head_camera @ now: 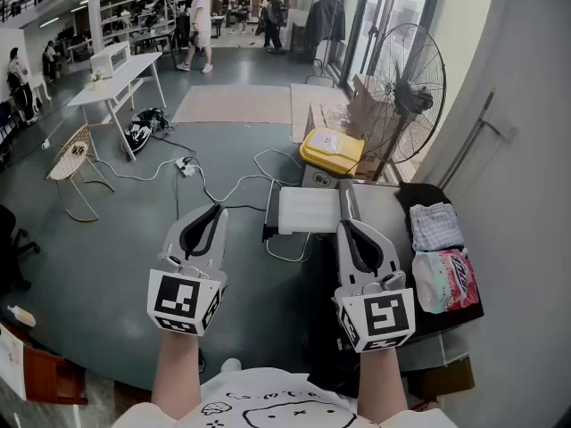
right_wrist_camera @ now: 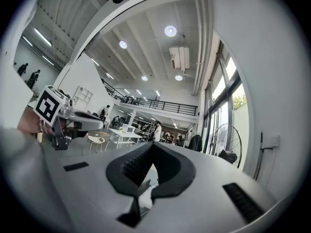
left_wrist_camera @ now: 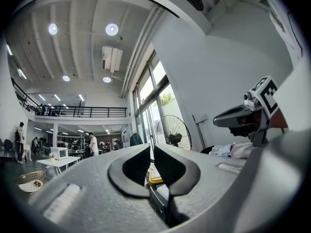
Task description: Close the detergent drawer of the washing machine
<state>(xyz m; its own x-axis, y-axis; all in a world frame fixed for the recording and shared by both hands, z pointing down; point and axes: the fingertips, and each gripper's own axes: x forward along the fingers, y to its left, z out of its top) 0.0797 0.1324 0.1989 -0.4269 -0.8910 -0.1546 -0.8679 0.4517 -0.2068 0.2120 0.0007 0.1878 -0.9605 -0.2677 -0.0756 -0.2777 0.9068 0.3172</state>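
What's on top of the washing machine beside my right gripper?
A folded checked cloth and a pink printed pack, lying on a dark mat. Whatever lies under them is covered.

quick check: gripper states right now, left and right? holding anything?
Left gripper: closed, nothing between the jaws.
Right gripper: closed, nothing between the jaws.

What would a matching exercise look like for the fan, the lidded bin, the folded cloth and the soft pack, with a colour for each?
Things:
1. fan
2. lidded bin
3. folded cloth
4. soft pack

Colours:
A. mostly pink
B. yellow on top
C. black
D. grey and white checks

Pairs: 1-C, 2-B, 3-D, 4-A
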